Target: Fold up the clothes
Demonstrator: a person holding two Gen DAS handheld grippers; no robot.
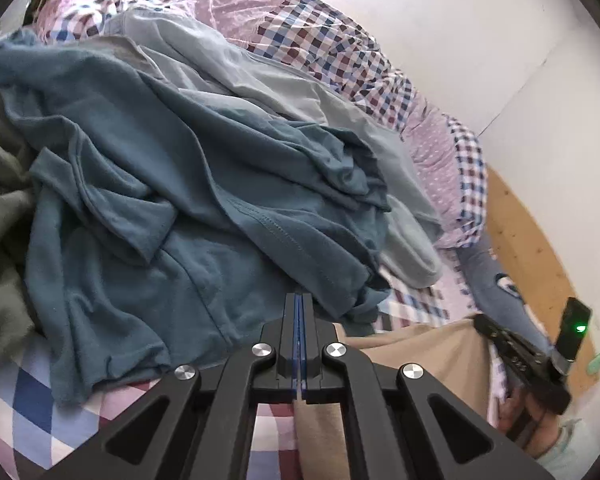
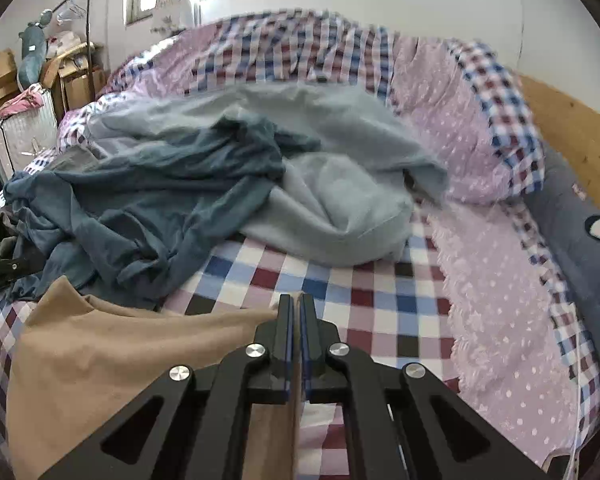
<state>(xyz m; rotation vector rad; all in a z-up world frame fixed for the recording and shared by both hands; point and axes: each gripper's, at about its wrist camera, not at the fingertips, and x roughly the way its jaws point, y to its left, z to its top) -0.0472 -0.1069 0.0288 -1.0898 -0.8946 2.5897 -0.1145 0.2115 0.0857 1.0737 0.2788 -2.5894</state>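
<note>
Both my left tongs (image 1: 299, 300) and right tongs (image 2: 296, 300) sit clamped on the tan garment (image 2: 112, 352) over the checked bed (image 2: 380, 300).

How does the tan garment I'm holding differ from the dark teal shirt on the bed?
The tan garment is pinched by both the left gripper and right gripper and spread fairly smooth; the dark teal shirt lies free, crumpled in a heap. Tan sits nearest, teal farther back. Both rest on the checked bedsheet.
</note>
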